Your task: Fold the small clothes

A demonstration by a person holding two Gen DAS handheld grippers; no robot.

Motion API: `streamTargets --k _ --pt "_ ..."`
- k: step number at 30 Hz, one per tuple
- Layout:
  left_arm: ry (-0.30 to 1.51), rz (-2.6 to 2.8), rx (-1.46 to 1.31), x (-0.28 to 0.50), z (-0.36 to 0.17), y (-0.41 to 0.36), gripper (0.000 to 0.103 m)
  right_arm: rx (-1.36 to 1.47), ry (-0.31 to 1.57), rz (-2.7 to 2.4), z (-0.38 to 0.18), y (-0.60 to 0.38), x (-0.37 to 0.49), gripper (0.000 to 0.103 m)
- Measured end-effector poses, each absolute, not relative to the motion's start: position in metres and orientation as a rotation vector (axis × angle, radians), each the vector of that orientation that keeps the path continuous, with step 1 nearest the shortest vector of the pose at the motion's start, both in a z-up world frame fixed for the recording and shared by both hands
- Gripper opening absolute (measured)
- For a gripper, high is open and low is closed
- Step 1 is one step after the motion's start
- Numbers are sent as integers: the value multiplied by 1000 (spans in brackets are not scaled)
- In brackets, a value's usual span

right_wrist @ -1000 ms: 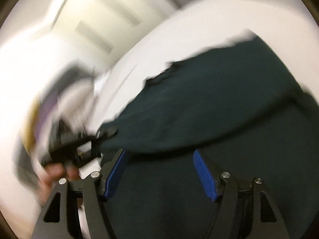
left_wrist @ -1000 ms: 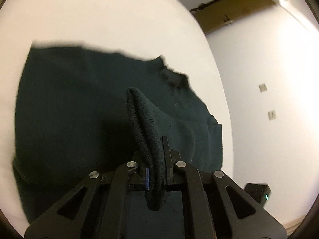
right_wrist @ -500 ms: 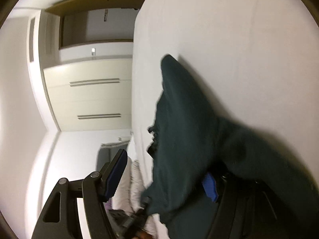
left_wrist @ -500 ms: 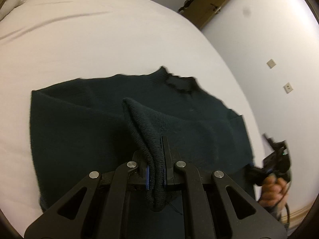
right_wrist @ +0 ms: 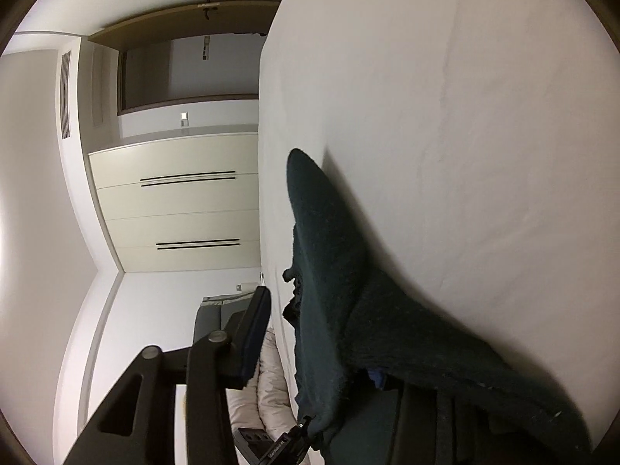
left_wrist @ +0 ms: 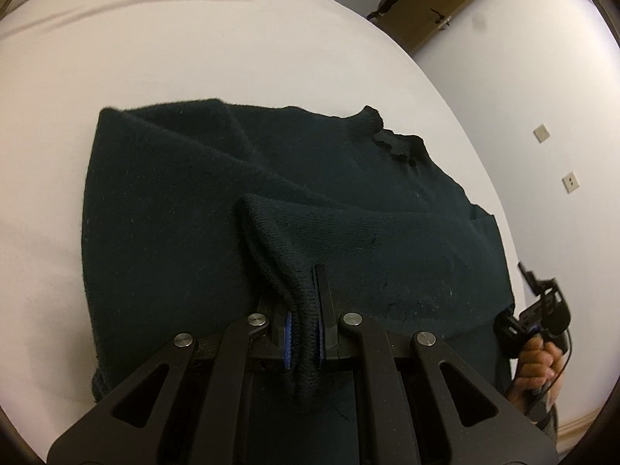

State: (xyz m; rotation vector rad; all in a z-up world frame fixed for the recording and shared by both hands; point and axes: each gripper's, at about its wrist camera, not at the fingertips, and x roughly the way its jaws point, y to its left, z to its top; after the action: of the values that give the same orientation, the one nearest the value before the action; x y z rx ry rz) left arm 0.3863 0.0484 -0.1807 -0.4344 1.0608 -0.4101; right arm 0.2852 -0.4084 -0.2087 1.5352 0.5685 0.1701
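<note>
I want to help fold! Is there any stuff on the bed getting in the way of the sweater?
No, nothing visible. The left gripper already pinches the sweater, and the right gripper is closing with cloth between its jaws. The white bed around it looks bare.

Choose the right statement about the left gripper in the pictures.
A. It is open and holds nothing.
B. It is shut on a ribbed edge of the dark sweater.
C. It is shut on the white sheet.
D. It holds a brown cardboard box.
B: in the left wrist view the left gripper has both blue pads pressed on a ribbed fold of the dark sweater, which lies on the white sheet.
</note>
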Motion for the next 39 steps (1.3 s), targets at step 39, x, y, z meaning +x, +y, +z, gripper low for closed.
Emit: streamTargets --k 39 --pt "1097 -401 -481 385 -179 58 12 1193 671 195 -117 -349 276 66"
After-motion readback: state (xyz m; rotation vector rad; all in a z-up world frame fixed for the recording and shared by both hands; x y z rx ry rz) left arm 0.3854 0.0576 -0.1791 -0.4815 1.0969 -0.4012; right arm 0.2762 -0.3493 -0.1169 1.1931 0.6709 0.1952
